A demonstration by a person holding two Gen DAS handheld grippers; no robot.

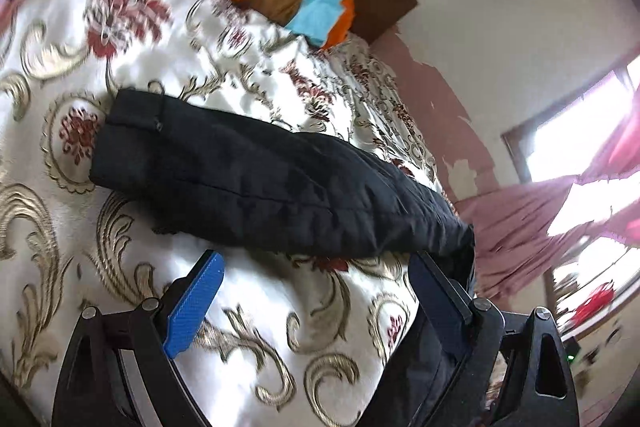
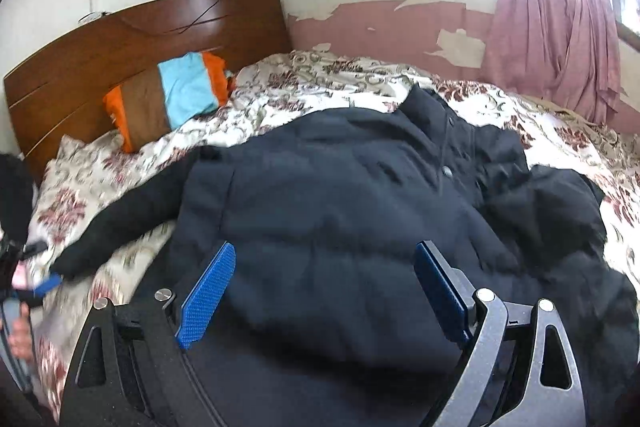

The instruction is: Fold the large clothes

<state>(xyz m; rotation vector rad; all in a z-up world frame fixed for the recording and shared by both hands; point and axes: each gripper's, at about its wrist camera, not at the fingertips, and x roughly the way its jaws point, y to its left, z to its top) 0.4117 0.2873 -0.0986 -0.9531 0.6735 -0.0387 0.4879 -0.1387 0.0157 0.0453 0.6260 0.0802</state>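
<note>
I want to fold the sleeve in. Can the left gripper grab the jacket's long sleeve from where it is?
Probably yes. The left gripper is open, and the sleeve lies flat on the bedspread just ahead of its fingertips, with nothing lying between them.

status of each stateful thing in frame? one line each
jacket: spread on the bed, front up, unfolded
jacket sleeve: stretched out flat on the bedspread
left tool: open, empty, just short of the sleeve
right tool: open, empty, over the jacket body
curtain: drawn aside
</note>
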